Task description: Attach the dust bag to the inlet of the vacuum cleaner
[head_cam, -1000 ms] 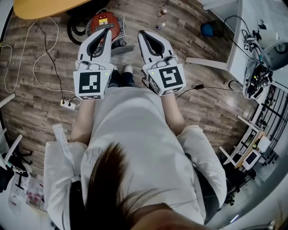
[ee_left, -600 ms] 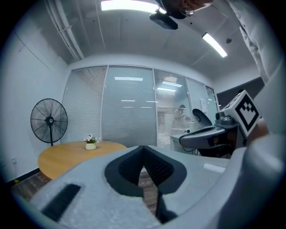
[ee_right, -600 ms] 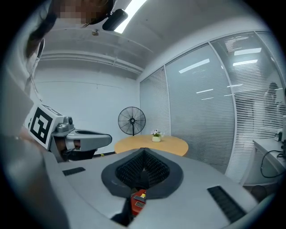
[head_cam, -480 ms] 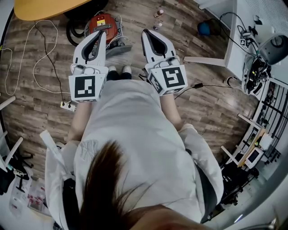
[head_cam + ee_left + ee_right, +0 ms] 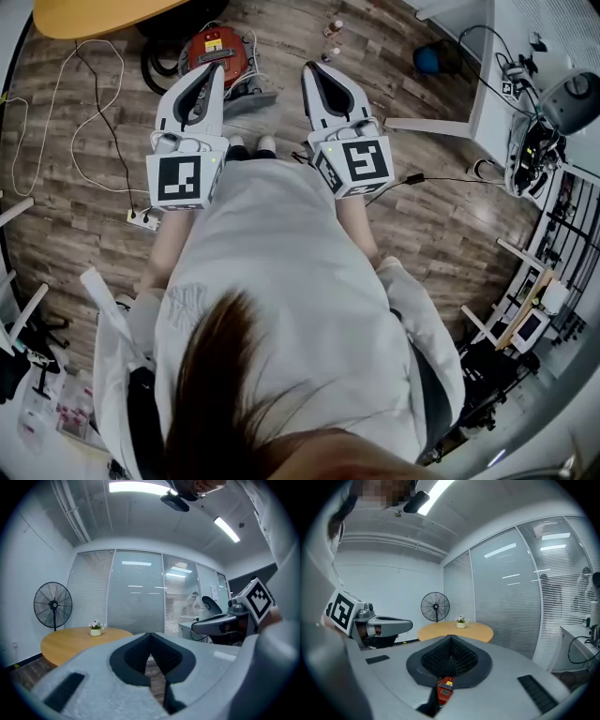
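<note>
The red vacuum cleaner point(image 5: 214, 47) stands on the wooden floor ahead of the person's feet, with a black hose coiled beside it. A sliver of it point(image 5: 445, 688) shows through the gap under the right jaws. My left gripper point(image 5: 217, 67) is held level, its tip over the vacuum's right side, jaws shut and empty point(image 5: 150, 634). My right gripper point(image 5: 309, 67) hangs beside it, further right, also shut with nothing in it point(image 5: 451, 638). I cannot make out a dust bag in any view.
A round wooden table point(image 5: 94, 14) stands beyond the vacuum, with a flower pot point(image 5: 95, 629) on it and a standing fan point(image 5: 53, 605) behind. A white cable and power strip point(image 5: 141, 217) lie at the left. A white desk point(image 5: 525, 56) with equipment fills the right.
Both grippers have risen slightly and shifted a little forward together. Their jaws have stayed shut and empty.
</note>
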The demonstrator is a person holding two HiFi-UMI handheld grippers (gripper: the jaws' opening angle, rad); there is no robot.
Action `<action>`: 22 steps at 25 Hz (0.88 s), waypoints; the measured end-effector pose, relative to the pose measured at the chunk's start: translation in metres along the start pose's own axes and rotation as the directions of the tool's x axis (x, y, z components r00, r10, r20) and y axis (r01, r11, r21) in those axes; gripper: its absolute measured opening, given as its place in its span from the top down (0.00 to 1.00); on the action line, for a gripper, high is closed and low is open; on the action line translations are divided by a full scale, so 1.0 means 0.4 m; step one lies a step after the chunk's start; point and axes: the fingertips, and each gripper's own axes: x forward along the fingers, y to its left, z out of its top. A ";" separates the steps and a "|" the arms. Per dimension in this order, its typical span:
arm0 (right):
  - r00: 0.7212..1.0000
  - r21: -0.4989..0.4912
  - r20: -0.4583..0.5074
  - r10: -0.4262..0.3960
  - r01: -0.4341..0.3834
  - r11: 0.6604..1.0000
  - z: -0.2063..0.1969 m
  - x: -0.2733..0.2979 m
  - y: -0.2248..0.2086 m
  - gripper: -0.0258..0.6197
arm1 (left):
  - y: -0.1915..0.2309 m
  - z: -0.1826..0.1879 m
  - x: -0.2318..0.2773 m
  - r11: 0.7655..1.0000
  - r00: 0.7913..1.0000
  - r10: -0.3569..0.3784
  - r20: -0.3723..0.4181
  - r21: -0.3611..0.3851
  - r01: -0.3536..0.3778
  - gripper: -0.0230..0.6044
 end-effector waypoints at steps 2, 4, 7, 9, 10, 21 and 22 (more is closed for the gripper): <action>1.000 -0.003 -0.003 0.003 -0.004 1.000 0.000 0.003 0.003 0.96 | 0.002 0.002 0.004 1.000 1.000 -0.002 0.004 0.003 0.002 0.94; 1.000 -0.007 -0.005 0.005 -0.005 1.000 0.001 0.006 0.003 0.96 | 0.005 0.003 0.009 1.000 1.000 -0.002 0.007 0.002 0.002 0.94; 1.000 -0.015 -0.009 0.004 -0.005 1.000 0.000 0.013 -0.001 0.96 | 0.009 -0.002 0.016 1.000 1.000 -0.001 0.003 -0.002 0.001 0.94; 1.000 -0.018 -0.014 0.005 -0.005 1.000 -0.005 0.016 -0.003 0.96 | 0.009 -0.011 0.019 1.000 1.000 -0.001 -0.003 -0.004 0.001 0.94; 1.000 -0.019 -0.017 0.005 -0.005 1.000 -0.008 0.017 -0.003 0.96 | 0.007 -0.015 0.019 1.000 1.000 -0.002 -0.007 -0.007 0.002 0.94; 1.000 -0.035 -0.019 0.002 -0.002 0.999 -0.002 0.027 -0.002 0.96 | 0.000 -0.021 0.027 1.000 1.000 -0.020 -0.016 0.006 0.020 0.94; 1.000 -0.035 -0.020 0.000 -0.001 0.999 -0.001 0.031 -0.001 0.96 | 0.005 -0.021 0.029 1.000 1.000 -0.020 -0.016 0.005 0.020 0.94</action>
